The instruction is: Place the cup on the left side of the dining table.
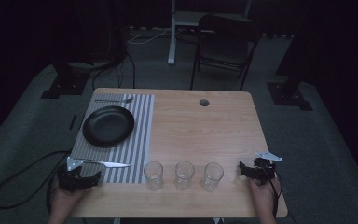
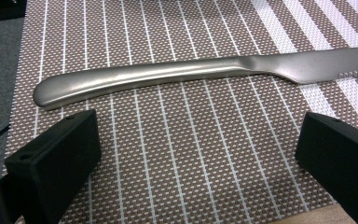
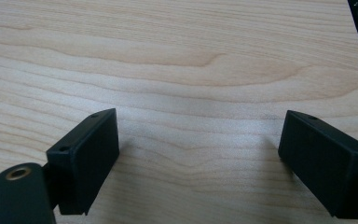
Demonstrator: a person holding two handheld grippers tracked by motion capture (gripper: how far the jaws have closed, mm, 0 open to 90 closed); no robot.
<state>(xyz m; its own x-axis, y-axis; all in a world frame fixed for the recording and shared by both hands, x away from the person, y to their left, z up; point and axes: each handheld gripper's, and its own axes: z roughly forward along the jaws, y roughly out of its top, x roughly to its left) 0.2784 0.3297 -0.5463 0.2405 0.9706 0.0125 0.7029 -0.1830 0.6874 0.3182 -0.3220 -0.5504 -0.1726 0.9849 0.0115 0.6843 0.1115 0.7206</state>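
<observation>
Your left gripper (image 2: pixel 200 154) stands wide open, nothing between jaws, low over striped mat (image 2: pixel 177 154) at near left edge of table (image 1: pixel 200 126). Knife (image 2: pixel 200 74) lies flat on mat just ahead of jaws, not touching them, handle toward your left, blade pointing to glasses (image 1: pixel 183 175). Your right gripper (image 3: pixel 200 154) also wide open and empty, over bare wood at near right, just beside right glass. Plate (image 1: pixel 108 126) sits on mat farther back, fork (image 1: pixel 114 100) behind it.
</observation>
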